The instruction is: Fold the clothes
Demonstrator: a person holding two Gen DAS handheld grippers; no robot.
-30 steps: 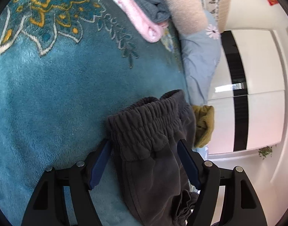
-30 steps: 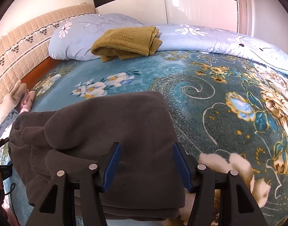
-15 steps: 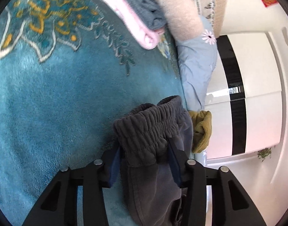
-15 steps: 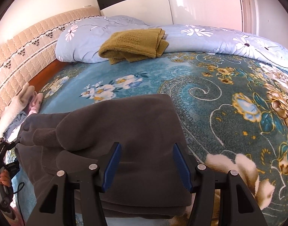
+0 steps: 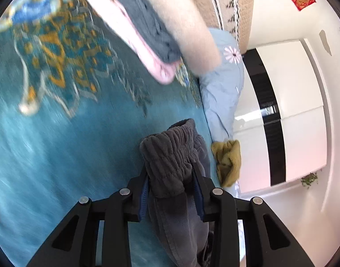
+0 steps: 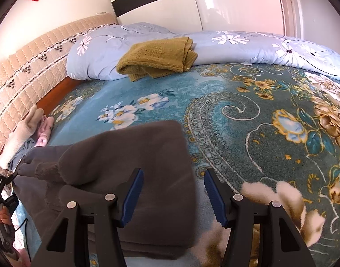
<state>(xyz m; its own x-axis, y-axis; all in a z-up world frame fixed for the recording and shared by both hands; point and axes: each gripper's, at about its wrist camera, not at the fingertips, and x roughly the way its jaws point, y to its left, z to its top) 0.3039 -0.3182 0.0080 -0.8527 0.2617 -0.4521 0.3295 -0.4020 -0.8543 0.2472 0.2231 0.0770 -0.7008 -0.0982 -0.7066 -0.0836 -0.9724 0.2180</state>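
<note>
Dark grey sweatpants (image 6: pixel 125 166) lie folded on the teal floral blanket (image 6: pixel 236 115). In the left wrist view my left gripper (image 5: pixel 172 178) is shut on the pants' elastic waistband (image 5: pixel 170 153), which bunches up between the blue pads. In the right wrist view my right gripper (image 6: pixel 173 189) is open and empty, hovering over the right edge of the folded pants. The left gripper also shows at the far left edge of the right wrist view (image 6: pixel 0 191), at the pants' waist end.
An olive knitted sweater (image 6: pixel 156 55) lies folded on the light blue flowered duvet (image 6: pixel 236 44) at the back. A stack of folded clothes, beige, grey and pink (image 5: pixel 161 33), sits by the padded headboard (image 6: pixel 31 66). White wardrobe doors (image 5: pixel 299 111) stand beyond the bed.
My left gripper has closed on the waistband and moved toward the stack of folded clothes. The right gripper stays open and has shifted right, toward the edge of the pants.
</note>
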